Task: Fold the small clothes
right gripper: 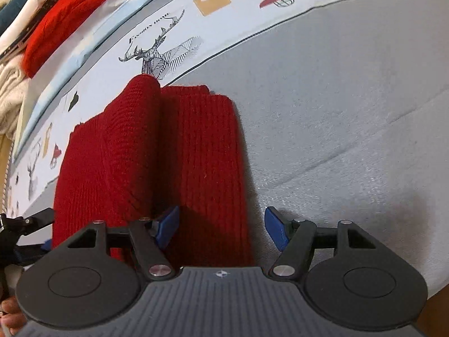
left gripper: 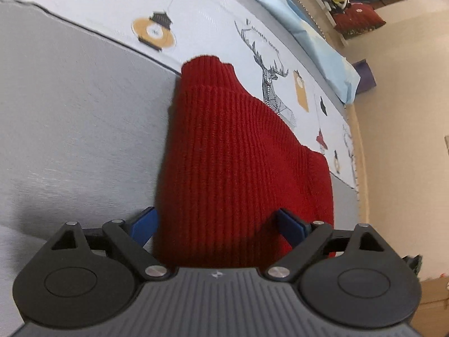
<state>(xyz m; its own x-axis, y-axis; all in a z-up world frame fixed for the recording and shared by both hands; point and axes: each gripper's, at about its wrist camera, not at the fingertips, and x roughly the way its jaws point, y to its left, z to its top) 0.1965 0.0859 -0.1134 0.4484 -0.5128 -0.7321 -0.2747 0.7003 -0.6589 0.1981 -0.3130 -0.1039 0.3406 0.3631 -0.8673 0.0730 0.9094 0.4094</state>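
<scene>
A red ribbed knit garment point(left gripper: 233, 151) lies folded lengthwise on the grey bed cover point(left gripper: 78, 106). My left gripper point(left gripper: 217, 227) is open, its blue pads point(left gripper: 144, 224) spread either side of the garment's near end, which lies between them. In the right wrist view the same garment point(right gripper: 157, 163) shows a sleeve folded over its body. My right gripper point(right gripper: 223, 230) is open over the garment's right near edge, with one blue pad point(right gripper: 168, 224) on the knit and the other on the grey cover point(right gripper: 350, 112).
A white printed sheet with deer and lamp motifs point(left gripper: 269, 64) runs along the far side. A pile of other clothes, red and cream point(right gripper: 56, 19), lies at the far left. Plush toys and a red cushion point(left gripper: 356, 19) sit on a shelf. The left gripper's arm point(right gripper: 25, 224) shows at left.
</scene>
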